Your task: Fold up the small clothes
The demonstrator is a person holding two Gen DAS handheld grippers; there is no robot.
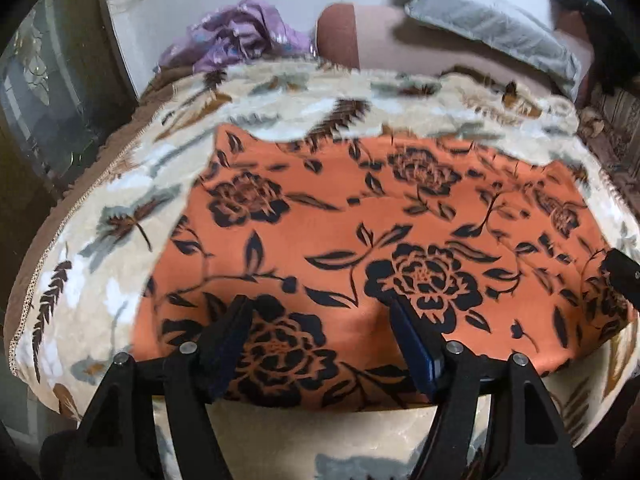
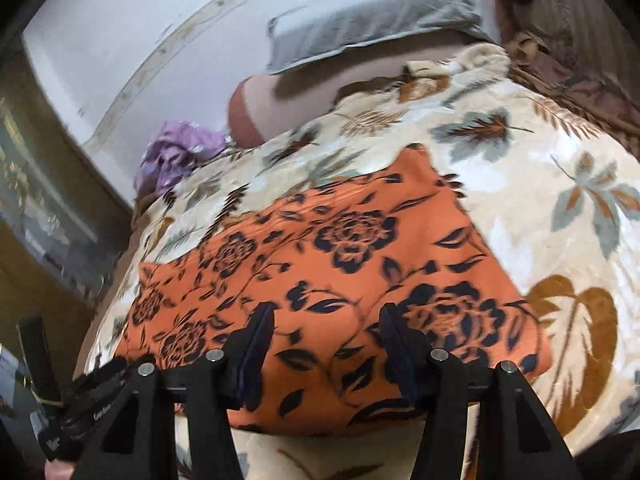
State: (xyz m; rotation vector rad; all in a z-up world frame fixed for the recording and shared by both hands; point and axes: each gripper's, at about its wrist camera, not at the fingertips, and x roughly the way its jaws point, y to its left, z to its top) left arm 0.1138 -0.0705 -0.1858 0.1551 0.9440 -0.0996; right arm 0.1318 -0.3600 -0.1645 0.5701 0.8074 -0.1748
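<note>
Left wrist view: orange floral garment (image 1: 360, 216) lies flat on the leaf-print blanket (image 1: 100, 200) on the bed, long axis running left-right. Left gripper (image 1: 320, 320) fingers spread, over the near hem, nothing pinched.

Right wrist view: same garment (image 2: 320, 264), near edge right under the right gripper (image 2: 326, 334). Fingers spread, straddling cloth, no visible pinch. Both hands equally near; likely next step is grabbing the near edge.

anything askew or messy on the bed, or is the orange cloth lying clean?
Orange floral cloth lies flat and smooth on the cream leaf-print blanket, no bunching visible. Only untidy item: a crumpled purple garment heaped at the far edge by the wall. Both grippers, left and right, are open over the near hem.
</note>
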